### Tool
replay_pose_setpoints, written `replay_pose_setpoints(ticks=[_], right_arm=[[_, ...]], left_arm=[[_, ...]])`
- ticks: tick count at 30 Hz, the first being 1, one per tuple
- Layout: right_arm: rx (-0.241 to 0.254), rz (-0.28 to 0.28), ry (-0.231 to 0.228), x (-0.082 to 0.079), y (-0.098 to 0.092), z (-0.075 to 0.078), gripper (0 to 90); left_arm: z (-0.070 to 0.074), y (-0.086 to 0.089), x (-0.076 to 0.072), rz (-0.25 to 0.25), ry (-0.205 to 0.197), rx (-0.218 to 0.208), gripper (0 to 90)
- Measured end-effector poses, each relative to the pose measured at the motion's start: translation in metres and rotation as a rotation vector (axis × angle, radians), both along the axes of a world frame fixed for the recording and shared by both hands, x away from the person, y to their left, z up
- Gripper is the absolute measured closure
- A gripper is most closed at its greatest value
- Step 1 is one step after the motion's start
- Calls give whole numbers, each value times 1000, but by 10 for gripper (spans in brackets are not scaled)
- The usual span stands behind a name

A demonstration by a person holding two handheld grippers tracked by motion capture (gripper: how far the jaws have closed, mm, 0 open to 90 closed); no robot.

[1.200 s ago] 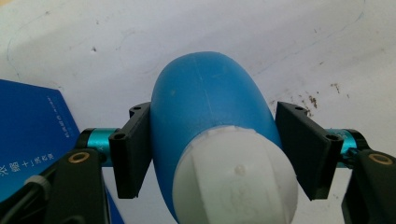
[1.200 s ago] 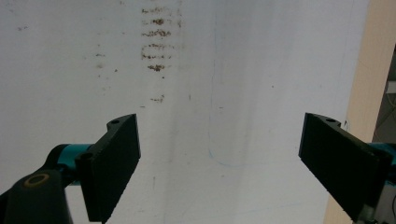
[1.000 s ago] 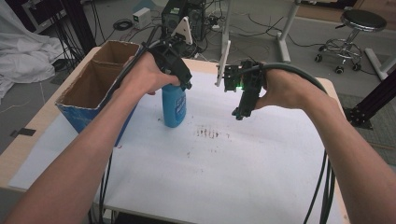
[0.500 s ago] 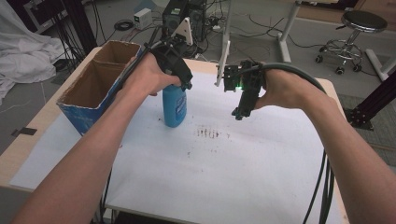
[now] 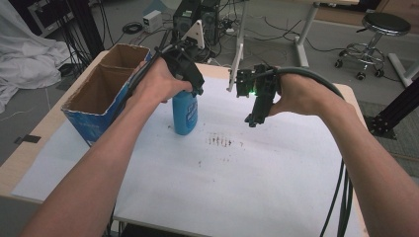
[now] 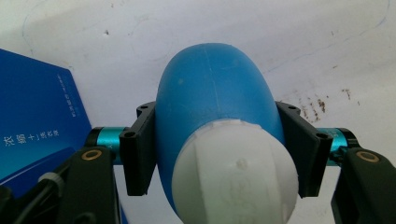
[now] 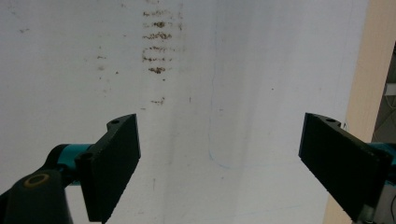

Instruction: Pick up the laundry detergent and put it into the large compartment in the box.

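A blue plastic bottle [image 5: 185, 114] with a white cap [image 6: 236, 172] stands upright on the white paper, just right of the cardboard box. My left gripper [image 5: 188, 93] comes down over its top. In the left gripper view the two black pads [image 6: 140, 149] press on either side of the bottle [image 6: 212, 88] below the cap. The jaws have just been closing on it. My right gripper [image 5: 253, 120] hovers to the right of the bottle, apart from it, pointing down at the paper. Its jaws stand wide open [image 7: 219, 158] with nothing between them.
A tall open cardboard box with blue sides [image 5: 89, 111] stands at the table's left, close beside the bottle; its blue wall [image 6: 32, 126] is near my left jaw. Brown smudges [image 5: 220, 141] mark the paper. The table's wooden right edge [image 7: 359, 70] lies beyond the right gripper.
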State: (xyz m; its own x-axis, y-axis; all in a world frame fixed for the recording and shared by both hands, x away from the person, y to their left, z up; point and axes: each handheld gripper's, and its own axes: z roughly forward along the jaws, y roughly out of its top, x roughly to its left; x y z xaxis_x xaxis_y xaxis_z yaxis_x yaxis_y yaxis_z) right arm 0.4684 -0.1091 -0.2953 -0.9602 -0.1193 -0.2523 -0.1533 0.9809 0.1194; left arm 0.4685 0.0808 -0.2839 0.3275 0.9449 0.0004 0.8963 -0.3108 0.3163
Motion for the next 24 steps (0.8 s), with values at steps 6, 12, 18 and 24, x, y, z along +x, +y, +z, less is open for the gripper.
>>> replay_pose_setpoints(ticks=[6,12,18,24], right_arm=[[5,6,-8,0,0,1,118],[-1,-7,-5,-1,-2,2,118],[2,0,-4,0,-2,2,118],[8,-1,-6,2,-2,2,118]], left_arm=[[0,-1,1,1,-5,-2,372],[0,2,2,-7,-1,-12,374],[4,3,2,-30,-2,-20,375],[26,4,3,-73,5,-6,375]])
